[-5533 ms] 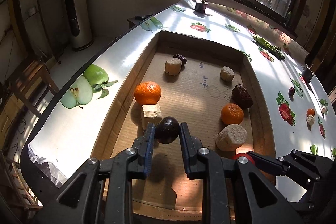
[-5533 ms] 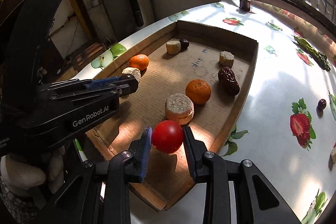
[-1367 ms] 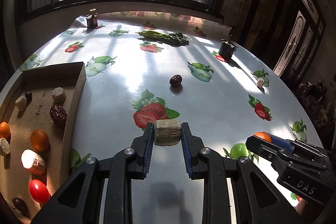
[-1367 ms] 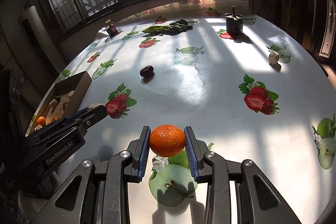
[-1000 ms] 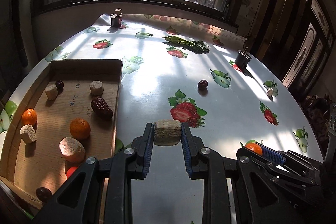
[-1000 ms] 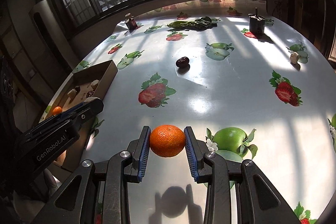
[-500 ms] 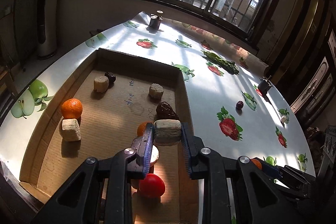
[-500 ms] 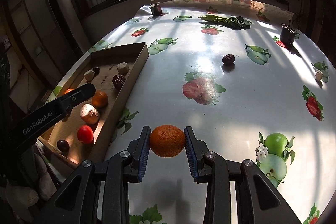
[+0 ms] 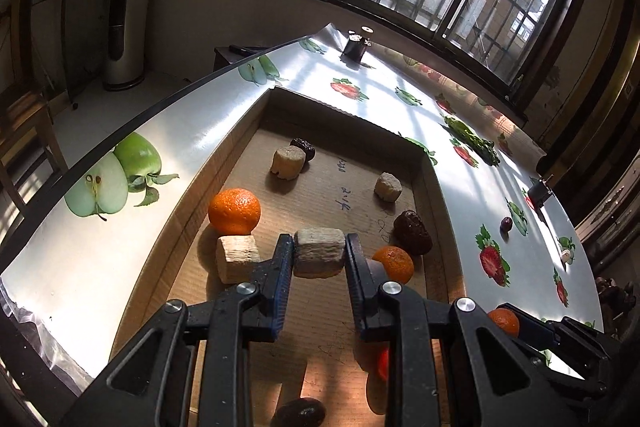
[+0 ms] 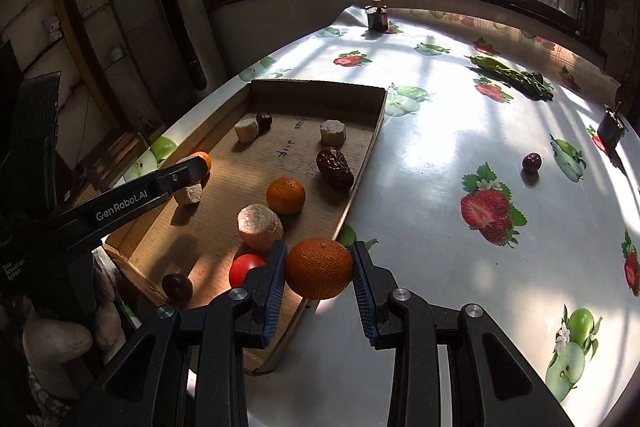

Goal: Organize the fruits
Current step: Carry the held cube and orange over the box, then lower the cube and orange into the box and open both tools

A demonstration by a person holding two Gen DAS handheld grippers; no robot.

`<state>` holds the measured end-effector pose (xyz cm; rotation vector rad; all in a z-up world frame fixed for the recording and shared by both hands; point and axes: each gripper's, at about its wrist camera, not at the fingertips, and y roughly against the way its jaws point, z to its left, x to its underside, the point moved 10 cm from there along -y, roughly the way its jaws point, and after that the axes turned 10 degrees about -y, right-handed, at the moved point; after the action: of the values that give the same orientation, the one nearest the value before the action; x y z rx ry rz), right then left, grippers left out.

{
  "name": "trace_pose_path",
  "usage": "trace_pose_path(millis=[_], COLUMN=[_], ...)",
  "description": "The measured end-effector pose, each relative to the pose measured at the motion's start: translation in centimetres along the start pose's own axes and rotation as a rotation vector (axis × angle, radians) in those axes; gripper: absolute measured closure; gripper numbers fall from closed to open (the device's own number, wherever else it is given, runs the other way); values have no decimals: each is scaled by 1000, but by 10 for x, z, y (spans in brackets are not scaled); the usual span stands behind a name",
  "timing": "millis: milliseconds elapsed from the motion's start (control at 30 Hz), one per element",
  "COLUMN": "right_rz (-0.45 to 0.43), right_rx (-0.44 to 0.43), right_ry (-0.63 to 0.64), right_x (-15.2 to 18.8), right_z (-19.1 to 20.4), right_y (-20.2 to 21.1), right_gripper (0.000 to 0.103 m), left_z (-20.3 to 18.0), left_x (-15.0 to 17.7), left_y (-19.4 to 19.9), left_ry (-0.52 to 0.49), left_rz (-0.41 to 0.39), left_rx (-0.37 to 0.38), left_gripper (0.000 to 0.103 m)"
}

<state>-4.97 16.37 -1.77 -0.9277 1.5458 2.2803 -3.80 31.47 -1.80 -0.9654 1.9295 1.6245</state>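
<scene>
My left gripper (image 9: 319, 258) is shut on a beige chunk (image 9: 319, 258) and holds it above the middle of the cardboard tray (image 9: 244, 123). The tray holds two oranges (image 9: 234, 211), several beige chunks (image 9: 236, 263), dark dates (image 9: 412, 237), a red tomato (image 10: 245, 269) and a dark plum (image 10: 176, 285). My right gripper (image 10: 319, 269) is shut on an orange (image 10: 319, 269) and holds it over the tray's near right corner (image 10: 280, 347). The left gripper also shows in the right wrist view (image 10: 192, 173).
A loose date (image 10: 531, 161) lies on the fruit-print tablecloth (image 10: 440, 147) to the right of the tray. Green vegetables (image 10: 516, 77) and a small jar (image 10: 377, 15) sit at the far side. A small dark box (image 10: 611, 129) stands at the right.
Both grippers have swung left from the open table to the tray. The left now holds the chunk over the tray's middle; the right holds the orange at the tray's near corner.
</scene>
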Motion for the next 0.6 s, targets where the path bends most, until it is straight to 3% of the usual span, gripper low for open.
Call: trace_pose_path(millis=[233,600], right_rz=[7,15], right_rx=[13,48], right_ry=[55,88], right_x=[-2,-22], right_z=[14,14], right_y=[-13,-35], right_gripper=[68,68], left_z=[-2,-3], left_x=[2,-18], left_y=[-7,-15], left_ry=[-13,-75], left_rz=[12,26], left_rx=[-1,-87], left_gripper=[78,78])
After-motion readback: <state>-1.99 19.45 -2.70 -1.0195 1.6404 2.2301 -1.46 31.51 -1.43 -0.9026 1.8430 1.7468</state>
